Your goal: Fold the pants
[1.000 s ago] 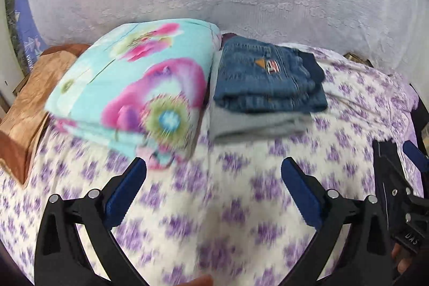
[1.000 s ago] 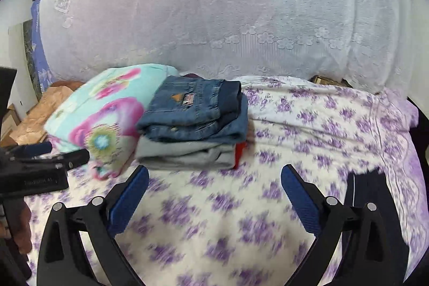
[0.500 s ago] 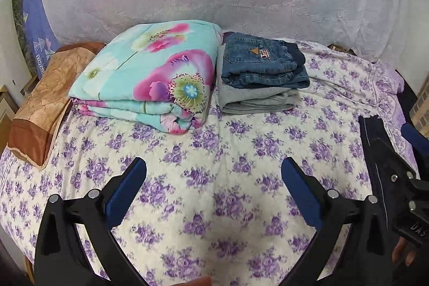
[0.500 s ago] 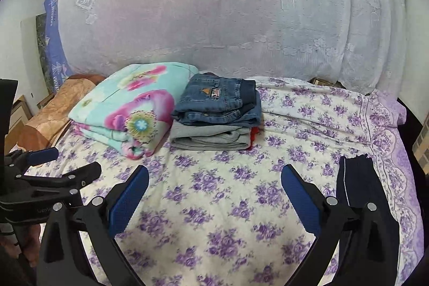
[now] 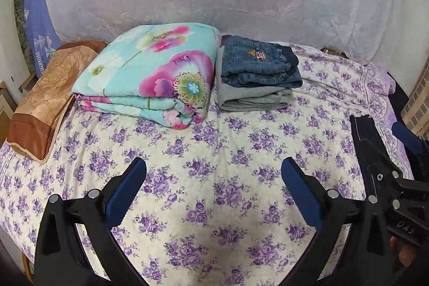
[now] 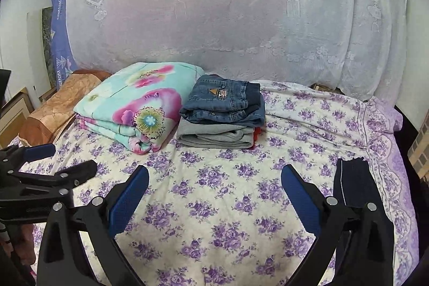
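Dark navy pants (image 6: pixel 352 184) lie on the right side of the bed, partly hidden behind my right gripper's finger; they also show in the left wrist view (image 5: pixel 363 133). A stack of folded blue jeans (image 6: pixel 224 105) on folded grey pants (image 6: pixel 214 137) sits at the back; it also shows in the left wrist view (image 5: pixel 258 70). My left gripper (image 5: pixel 213 195) is open and empty above the bedspread. My right gripper (image 6: pixel 214 195) is open and empty, left of the dark pants.
A folded floral blanket (image 5: pixel 150 79) lies left of the stack. A brown pillow (image 5: pixel 45 98) lies at the far left. The purple-flowered bedspread (image 5: pixel 214 152) covers the bed. A white lace curtain (image 6: pixel 228 18) hangs behind. The bed's edge is at the right.
Both grippers have pulled back and up from the folded stack, so more of the bed shows. The dark pants have come further into view at the right. Both stay open.
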`<action>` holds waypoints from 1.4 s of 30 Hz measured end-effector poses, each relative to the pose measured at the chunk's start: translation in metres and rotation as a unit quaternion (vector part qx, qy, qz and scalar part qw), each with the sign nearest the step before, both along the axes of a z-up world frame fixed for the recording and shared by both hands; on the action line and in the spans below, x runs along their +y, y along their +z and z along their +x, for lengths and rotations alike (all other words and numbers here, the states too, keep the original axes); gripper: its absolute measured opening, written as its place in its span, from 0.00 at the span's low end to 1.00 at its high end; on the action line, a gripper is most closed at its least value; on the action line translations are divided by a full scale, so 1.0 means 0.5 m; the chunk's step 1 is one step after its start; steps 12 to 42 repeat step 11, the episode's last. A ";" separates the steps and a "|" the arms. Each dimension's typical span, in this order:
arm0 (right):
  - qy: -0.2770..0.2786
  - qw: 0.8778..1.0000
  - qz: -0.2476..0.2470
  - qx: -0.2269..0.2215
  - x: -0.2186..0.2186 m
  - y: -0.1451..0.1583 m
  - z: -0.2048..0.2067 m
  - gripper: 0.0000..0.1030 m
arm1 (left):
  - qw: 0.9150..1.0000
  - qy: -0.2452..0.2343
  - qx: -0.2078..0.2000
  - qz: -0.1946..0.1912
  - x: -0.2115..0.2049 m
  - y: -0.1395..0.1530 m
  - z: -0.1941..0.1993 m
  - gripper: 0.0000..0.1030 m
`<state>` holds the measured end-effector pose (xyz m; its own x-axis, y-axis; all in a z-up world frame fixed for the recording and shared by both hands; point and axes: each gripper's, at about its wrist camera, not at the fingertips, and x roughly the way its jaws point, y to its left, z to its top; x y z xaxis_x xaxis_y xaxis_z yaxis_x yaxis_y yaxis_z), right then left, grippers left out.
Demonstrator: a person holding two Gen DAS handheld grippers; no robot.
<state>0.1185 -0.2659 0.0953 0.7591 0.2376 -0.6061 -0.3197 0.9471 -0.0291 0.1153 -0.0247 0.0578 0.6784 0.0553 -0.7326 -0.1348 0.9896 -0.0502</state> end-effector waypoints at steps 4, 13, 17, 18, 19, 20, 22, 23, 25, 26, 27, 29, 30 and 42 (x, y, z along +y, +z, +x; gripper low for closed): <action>-0.004 1.000 0.001 0.011 -0.004 -0.014 0.003 0.97 | 1.000 -0.001 0.003 -0.002 0.005 -0.007 0.001 0.95; 0.006 1.000 -0.004 0.031 -0.004 -0.053 0.001 0.97 | 1.000 0.020 0.018 0.015 0.012 -0.030 0.002 0.95; 0.006 1.000 -0.004 0.031 -0.004 -0.053 0.001 0.97 | 1.000 0.020 0.018 0.015 0.012 -0.030 0.002 0.95; 0.006 1.000 -0.004 0.031 -0.004 -0.053 0.001 0.97 | 1.000 0.020 0.018 0.015 0.012 -0.030 0.002 0.95; 0.006 1.000 -0.004 0.031 -0.004 -0.053 0.001 0.97 | 1.000 0.020 0.018 0.015 0.012 -0.030 0.002 0.95; 0.006 1.000 -0.004 0.031 -0.004 -0.053 0.001 0.97 | 1.000 0.020 0.018 0.015 0.012 -0.030 0.002 0.95; 0.006 1.000 -0.004 0.031 -0.004 -0.053 0.001 0.97 | 1.000 0.020 0.018 0.015 0.012 -0.030 0.002 0.95; 0.006 1.000 -0.004 0.031 -0.004 -0.053 0.001 0.97 | 1.000 0.020 0.018 0.015 0.012 -0.030 0.002 0.95; 0.006 1.000 -0.004 0.031 -0.004 -0.053 0.001 0.97 | 1.000 0.020 0.018 0.015 0.012 -0.030 0.002 0.95; 0.006 1.000 -0.004 0.031 -0.004 -0.053 0.001 0.97 | 1.000 0.020 0.018 0.015 0.012 -0.030 0.002 0.95; 0.006 1.000 -0.004 0.031 -0.004 -0.053 0.001 0.97 | 1.000 0.020 0.018 0.015 0.012 -0.030 0.002 0.95; 0.006 1.000 -0.004 0.031 -0.004 -0.053 0.001 0.97 | 1.000 0.020 0.018 0.015 0.012 -0.030 0.002 0.95; 0.006 1.000 -0.004 0.031 -0.004 -0.053 0.001 0.97 | 1.000 0.020 0.018 0.015 0.012 -0.030 0.002 0.95; 0.006 1.000 -0.004 0.031 -0.004 -0.053 0.001 0.97 | 1.000 0.020 0.018 0.015 0.012 -0.030 0.002 0.95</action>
